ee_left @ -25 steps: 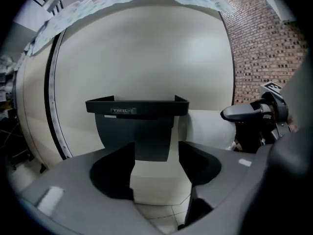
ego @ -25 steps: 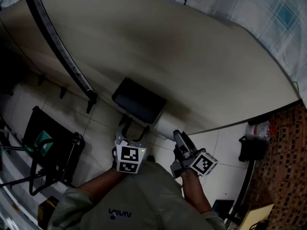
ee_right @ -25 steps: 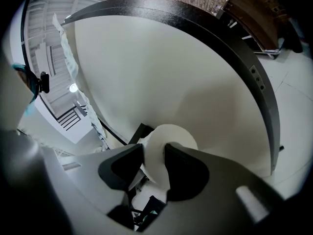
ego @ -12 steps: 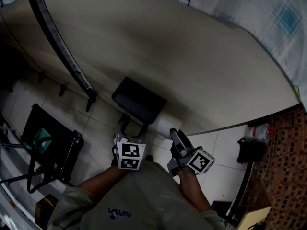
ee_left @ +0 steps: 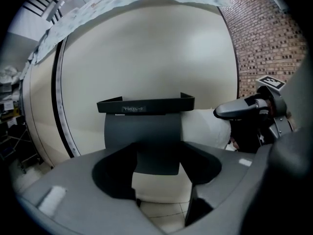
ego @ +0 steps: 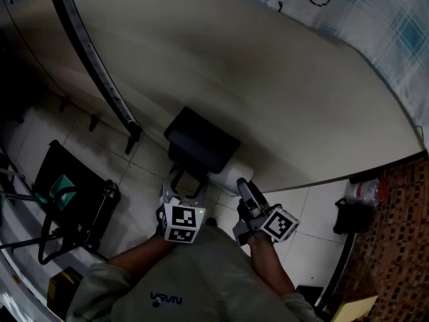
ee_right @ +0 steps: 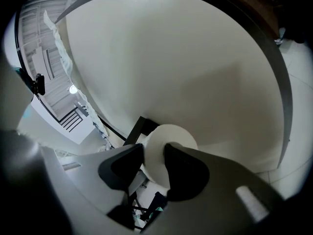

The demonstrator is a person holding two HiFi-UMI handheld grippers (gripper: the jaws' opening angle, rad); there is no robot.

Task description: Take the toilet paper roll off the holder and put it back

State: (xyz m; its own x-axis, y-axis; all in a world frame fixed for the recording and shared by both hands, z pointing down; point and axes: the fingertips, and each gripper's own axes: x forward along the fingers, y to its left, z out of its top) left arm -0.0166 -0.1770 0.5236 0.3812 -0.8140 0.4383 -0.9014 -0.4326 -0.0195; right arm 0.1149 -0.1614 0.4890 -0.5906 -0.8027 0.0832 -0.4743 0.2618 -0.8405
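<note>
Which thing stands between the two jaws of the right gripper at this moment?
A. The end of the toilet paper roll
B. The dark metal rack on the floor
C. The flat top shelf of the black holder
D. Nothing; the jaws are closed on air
A: in the right gripper view, the right gripper has its jaws closed on the end of the toilet paper roll, which sticks out at the side of the holder.

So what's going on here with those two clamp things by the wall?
A person holds a two-jaw gripper in each hand at a black plastic paper holder fixed on a cream wall panel. The right gripper is closed on the end of the white toilet paper roll, which sits in the holder and sticks out at one side. The left gripper has its jaws apart at the holder's front flap, not visibly clamping it.
</note>
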